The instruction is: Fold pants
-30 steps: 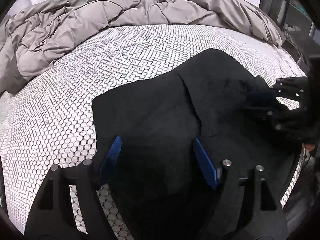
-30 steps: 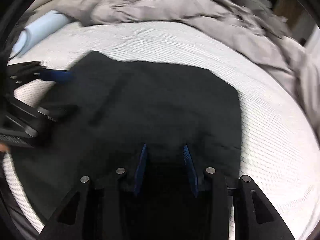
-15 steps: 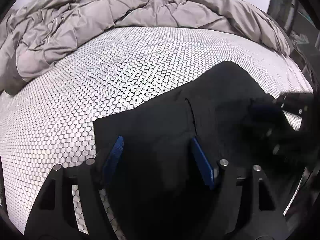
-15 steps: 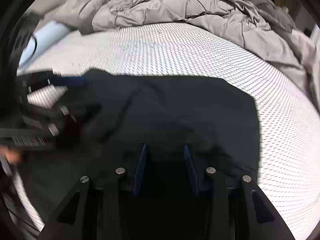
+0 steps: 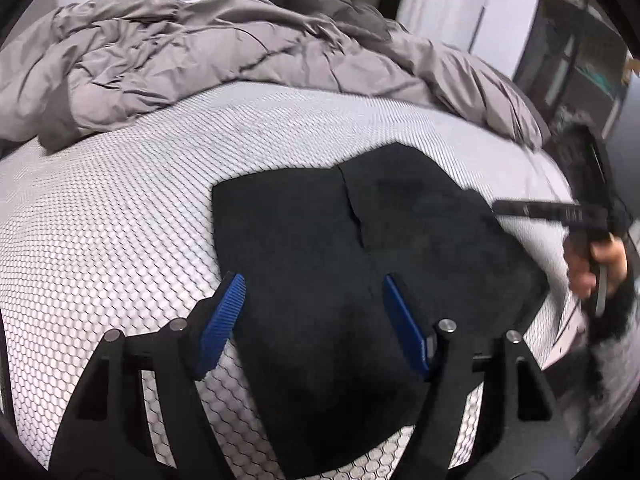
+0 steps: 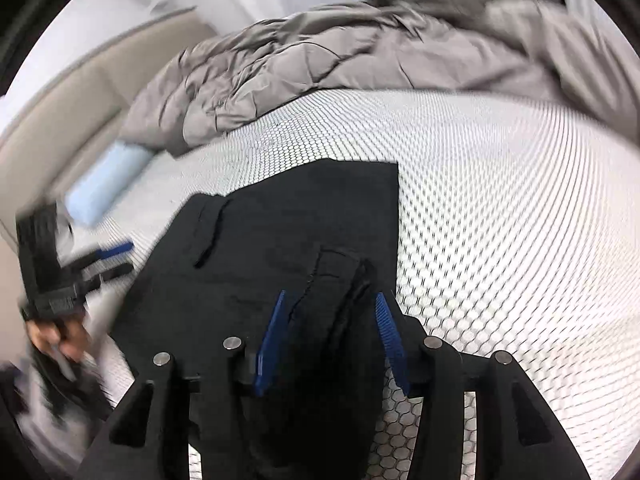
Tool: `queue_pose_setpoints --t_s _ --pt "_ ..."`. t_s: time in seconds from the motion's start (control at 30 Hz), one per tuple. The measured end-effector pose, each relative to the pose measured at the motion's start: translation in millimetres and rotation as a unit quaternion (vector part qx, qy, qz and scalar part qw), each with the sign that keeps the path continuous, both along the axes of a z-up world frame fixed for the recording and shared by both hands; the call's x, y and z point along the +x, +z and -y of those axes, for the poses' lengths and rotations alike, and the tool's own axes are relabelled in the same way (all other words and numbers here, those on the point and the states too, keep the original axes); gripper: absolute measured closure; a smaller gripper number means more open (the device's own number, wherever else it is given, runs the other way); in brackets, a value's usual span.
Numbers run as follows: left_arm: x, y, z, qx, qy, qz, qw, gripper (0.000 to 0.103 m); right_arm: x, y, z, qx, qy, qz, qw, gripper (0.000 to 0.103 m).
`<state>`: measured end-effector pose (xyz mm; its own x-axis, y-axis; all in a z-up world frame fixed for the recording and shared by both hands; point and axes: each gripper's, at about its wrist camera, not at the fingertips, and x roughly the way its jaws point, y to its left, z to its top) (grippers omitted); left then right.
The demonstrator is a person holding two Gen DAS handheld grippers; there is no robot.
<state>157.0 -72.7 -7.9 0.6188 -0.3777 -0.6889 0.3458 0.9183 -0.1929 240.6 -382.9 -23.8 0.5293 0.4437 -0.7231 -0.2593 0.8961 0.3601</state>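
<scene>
From the left wrist view, the left gripper [image 5: 314,304] hangs with its blue fingers spread wide over the black pants [image 5: 360,264], gripping nothing; the pants lie folded flat on the honeycomb-patterned mattress [image 5: 120,208], a rumpled grey duvet [image 5: 200,56] behind; farther right, the right gripper [image 6: 330,320] has its fingers parted too, held above the pants' near edge; a pale blue pillow [image 6: 106,184] sits far left.

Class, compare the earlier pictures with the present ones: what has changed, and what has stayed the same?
Both tongs have drawn back from the folded black pants: the right tongs, earlier over the cloth's right side, now sit off its edge, and the left tongs stand higher. Both are open, gripping nothing. The pants stay folded on the white honeycomb-patterned mattress, the crumpled grey duvet behind.
</scene>
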Motion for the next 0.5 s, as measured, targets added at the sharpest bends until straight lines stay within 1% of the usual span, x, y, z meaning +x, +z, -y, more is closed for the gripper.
queue_pose_setpoints --t_s 0.07,0.13,0.2,0.3,0.33,0.4,0.43,0.5 --pt "-2.2 -13.4 7.6 0.018 -0.005 -0.021 0.9996 0.034 5.6 -9.0 2.7 0.032 0.001 -0.017 0.999 0.056" --pt "-4.3 -22.1 14.0 0.038 -0.006 -0.024 0.9990 0.034 11.3 -8.3 1.6 0.047 -0.003 -0.020 0.999 0.057" --pt "-8.4 -22.7 14.1 0.036 -0.005 -0.021 0.9991 0.034 15.5 -4.4 0.7 0.089 0.007 -0.022 0.996 0.057" --pt "-11.7 -22.4 11.5 0.029 -0.002 -0.025 0.9993 0.034 19.3 -0.1 -1.0 0.128 0.017 -0.012 0.992 0.057" --pt "-12.7 -23.0 11.3 0.030 -0.001 -0.026 0.9992 0.034 26.0 -2.7 -4.3 0.130 0.016 -0.019 0.991 0.057" --pt "-8.1 -25.8 12.0 0.032 -0.002 -0.025 0.9992 0.034 34.0 -16.4 -10.5 0.110 0.011 -0.044 0.993 0.058" --pt "-8.1 -26.3 11.9 0.033 -0.002 -0.025 0.9992 0.033 37.6 -25.4 -13.5 0.100 0.006 -0.058 0.993 0.072" --pt "-6.8 -25.8 10.8 0.032 0.000 -0.025 0.9992 0.033 39.7 -28.5 -16.6 0.085 -0.004 -0.053 0.995 0.083"
